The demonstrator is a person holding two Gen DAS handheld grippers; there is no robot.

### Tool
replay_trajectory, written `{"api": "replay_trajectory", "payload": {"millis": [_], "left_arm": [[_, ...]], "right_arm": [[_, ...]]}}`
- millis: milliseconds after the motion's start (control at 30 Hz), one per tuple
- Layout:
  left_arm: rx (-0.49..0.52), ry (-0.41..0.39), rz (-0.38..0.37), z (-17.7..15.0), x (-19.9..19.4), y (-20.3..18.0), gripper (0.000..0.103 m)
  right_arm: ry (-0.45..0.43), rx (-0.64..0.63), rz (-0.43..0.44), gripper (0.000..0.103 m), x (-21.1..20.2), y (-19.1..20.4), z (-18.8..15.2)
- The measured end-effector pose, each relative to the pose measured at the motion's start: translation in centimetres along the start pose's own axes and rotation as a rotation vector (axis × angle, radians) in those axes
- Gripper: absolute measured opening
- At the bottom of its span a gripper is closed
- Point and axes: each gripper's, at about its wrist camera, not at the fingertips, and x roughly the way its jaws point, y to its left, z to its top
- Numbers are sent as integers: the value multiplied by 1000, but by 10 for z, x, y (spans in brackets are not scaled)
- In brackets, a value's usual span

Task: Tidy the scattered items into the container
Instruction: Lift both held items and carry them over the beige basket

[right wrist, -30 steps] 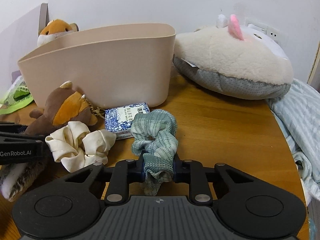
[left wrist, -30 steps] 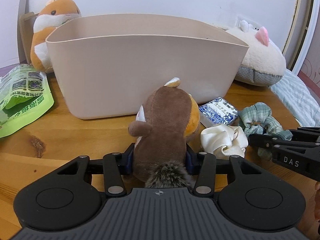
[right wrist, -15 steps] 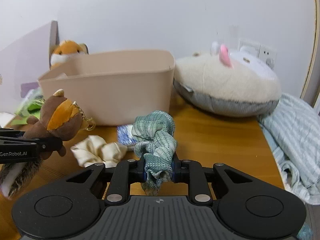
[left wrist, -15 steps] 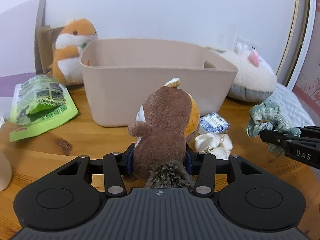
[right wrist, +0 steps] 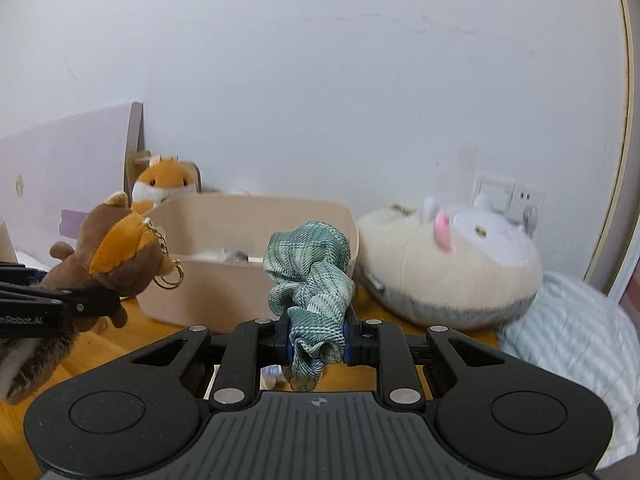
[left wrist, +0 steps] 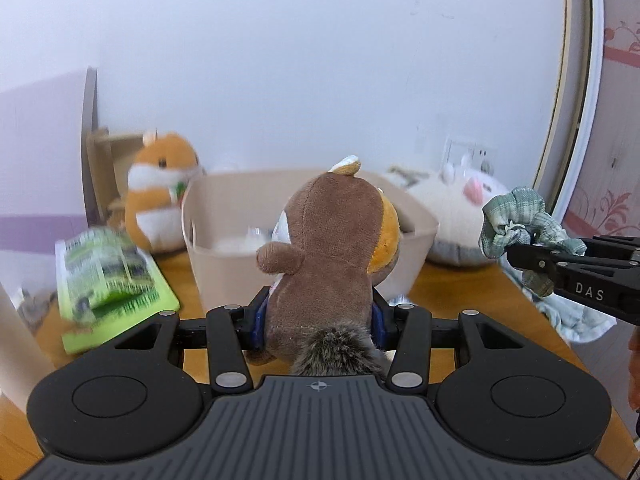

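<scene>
**Both loads lifted, bin not yet fed**

Since 1 s ago both tongs have risen off the surface w/ their loads, so the bin now sits lower and farther off in both views.

Left tongs [left wrist: 318, 316] clamp the brown squirrel plush [left wrist: 332, 248] at its body, held up in front of the beige bin [left wrist: 420, 228]. Right tongs [right wrist: 316, 340] pinch the green scrunchie [right wrist: 310, 276], also airborne, bin at 12 o'clock beyond it.

Progress, as I judge it: 2 items in hand, neither dropped in yet. Bin holds some small bits already, too blurred to name. Cream scrunchie & blue packet not visible now, presumably left on the surface.

View diffs: left cam alone shows the green snack bag [left wrist: 108, 276] at 9 o'clock. Right cam alone shows the plush's keychain ring [right wrist: 170, 276] and its orange face.
</scene>
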Motion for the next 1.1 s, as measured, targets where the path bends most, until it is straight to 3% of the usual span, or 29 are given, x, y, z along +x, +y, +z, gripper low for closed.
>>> {"api": "replay_trajectory", "payload": {"millis": [333, 667, 833, 1100], "left_arm": [[32, -68, 46, 44, 2, 6, 48], [30, -89, 90, 84, 33, 21, 48], [7, -42, 97, 101, 64, 31, 48], [-37, 105, 78, 111, 117, 48, 48]], "right_arm": [[-63, -64, -19, 19, 5, 4, 45], [-62, -81, -1, 19, 39, 9, 80], [-40, -83, 5, 19, 58, 13, 91], [56, -97, 25, 19, 111, 18, 100]]}}
